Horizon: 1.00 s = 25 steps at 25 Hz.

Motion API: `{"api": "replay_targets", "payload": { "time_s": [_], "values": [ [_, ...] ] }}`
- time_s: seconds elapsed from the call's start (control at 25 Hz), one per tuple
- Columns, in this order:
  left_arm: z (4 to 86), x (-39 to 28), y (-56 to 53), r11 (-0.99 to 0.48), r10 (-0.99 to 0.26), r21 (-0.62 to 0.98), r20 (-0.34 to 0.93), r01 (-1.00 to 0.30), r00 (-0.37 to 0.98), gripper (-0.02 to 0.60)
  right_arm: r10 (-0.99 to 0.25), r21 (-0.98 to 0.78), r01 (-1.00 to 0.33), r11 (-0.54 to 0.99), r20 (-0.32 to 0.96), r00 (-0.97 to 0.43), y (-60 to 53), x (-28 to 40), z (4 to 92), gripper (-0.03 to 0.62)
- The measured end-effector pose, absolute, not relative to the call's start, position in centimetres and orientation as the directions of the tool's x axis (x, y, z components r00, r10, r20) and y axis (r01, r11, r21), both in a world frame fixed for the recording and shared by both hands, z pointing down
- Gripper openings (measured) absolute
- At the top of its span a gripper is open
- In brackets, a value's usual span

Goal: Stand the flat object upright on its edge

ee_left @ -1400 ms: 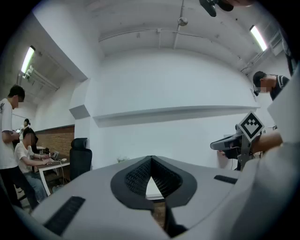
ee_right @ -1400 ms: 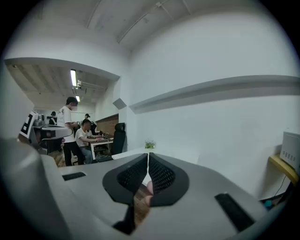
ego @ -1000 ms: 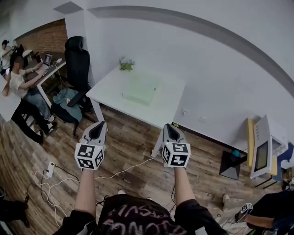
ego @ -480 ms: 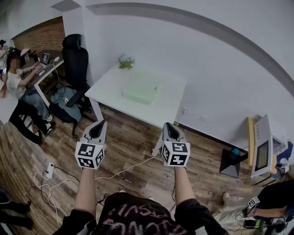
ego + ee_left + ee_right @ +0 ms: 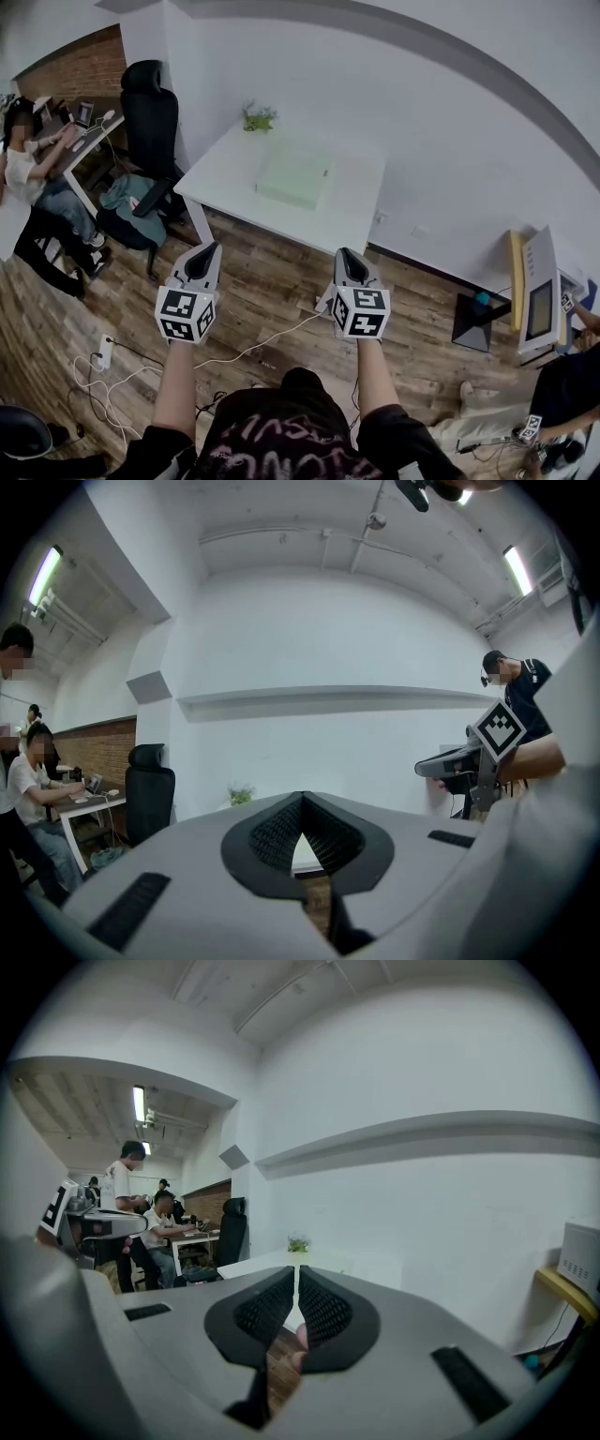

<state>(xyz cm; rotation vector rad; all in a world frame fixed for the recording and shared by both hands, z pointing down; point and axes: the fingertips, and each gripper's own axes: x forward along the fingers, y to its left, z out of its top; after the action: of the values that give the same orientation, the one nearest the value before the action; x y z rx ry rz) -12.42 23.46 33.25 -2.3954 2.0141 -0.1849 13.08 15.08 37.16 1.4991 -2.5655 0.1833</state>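
Two grippers are held side by side above the wooden floor (image 5: pixel 272 281), near the camera, and both point toward a white table (image 5: pixel 225 183) that stands against the far wall. On the left gripper (image 5: pixel 208 251), as its own view shows, the jaws are closed with the tips meeting and nothing is caught between them; only a small triangular gap opens behind the tips. On the right gripper (image 5: pixel 345 255) the jaws are also closed, with the ribbed pads separated by only a thin slit, and it holds nothing. A pale green board (image 5: pixel 296 173), the flat object, lies flat on the table top, toward the far right part of it, well apart from both grippers. A small green plant (image 5: pixel 258 118) stands at the far edge of the table, just to the left of the board. A black office chair (image 5: pixel 150 112) stands to the left of the table, and further left a person (image 5: pixel 28 169) sits at a desk (image 5: pixel 89 150). A white cable (image 5: pixel 253 349) runs across the floor below the grippers, and a power strip (image 5: pixel 103 352) lies on the floor at the near left. At the far right a white appliance (image 5: pixel 539 305) stands beside a yellow shelf (image 5: pixel 516 277), and a second person (image 5: pixel 562 384) is partly in view at the near right corner
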Motion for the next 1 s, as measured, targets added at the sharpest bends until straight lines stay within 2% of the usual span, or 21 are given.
{"api": "replay_targets", "payload": {
  "time_s": [0.4, 1.0],
  "values": [
    [34.6, -14.2, 17.5, -0.197, -0.976, -0.065, 0.104, -0.978, 0.190, 0.014, -0.851, -0.034, -0.877, 0.479, 0.228, -0.473, 9.7, 11.1, 38.5, 0.029],
    [37.7, -17.1, 2.1, -0.171, -0.969, -0.051, 0.189, -0.984, 0.159, 0.014, -0.809, -0.080, -0.859, 0.506, 0.301, -0.505, -6.2, 8.0, 42.5, 0.030]
  ]
}}
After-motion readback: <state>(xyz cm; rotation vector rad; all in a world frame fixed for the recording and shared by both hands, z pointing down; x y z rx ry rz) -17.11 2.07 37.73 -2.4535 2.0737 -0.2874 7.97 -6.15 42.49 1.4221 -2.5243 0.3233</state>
